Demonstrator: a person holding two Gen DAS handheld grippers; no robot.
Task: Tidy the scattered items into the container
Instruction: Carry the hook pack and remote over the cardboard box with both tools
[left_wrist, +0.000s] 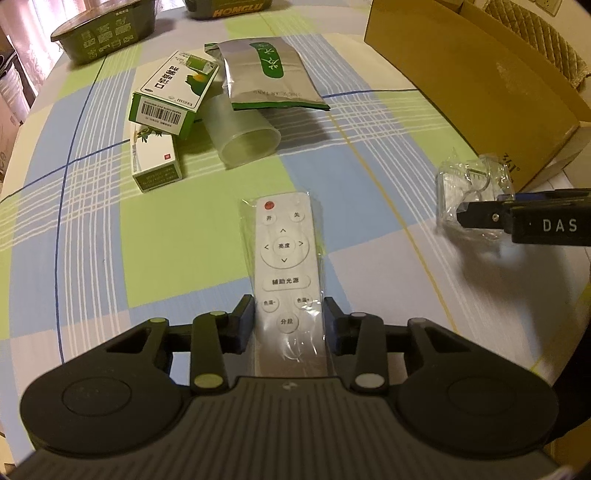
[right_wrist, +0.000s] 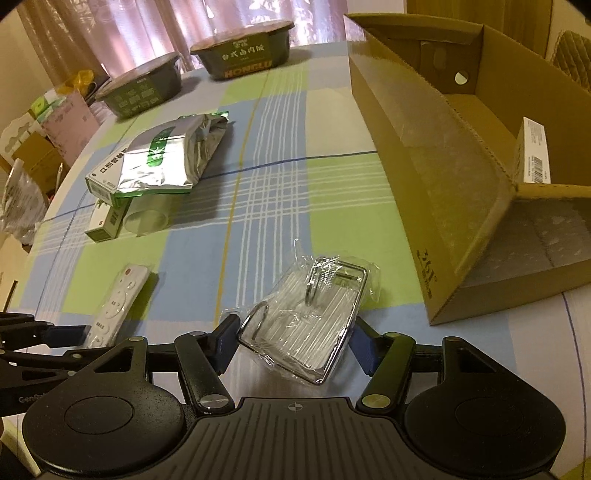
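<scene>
Left gripper (left_wrist: 289, 315) pinching glossy bagged white remote (left_wrist: 284, 258), right gripper (right_wrist: 291, 339) seemingly clamped on plastic-wrapped chrome wire rack (right_wrist: 314, 317)

A tablecloth (left_wrist: 177, 236) checked in light blue, lime green and white is seen under a white remote control (left_wrist: 284, 266) with a red button, a silver pouch (left_wrist: 269, 77) banded in green, green-and-white cartons (left_wrist: 170, 96) and, at two o'clock, a brown cardboard box (right_wrist: 436, 177).
</scene>
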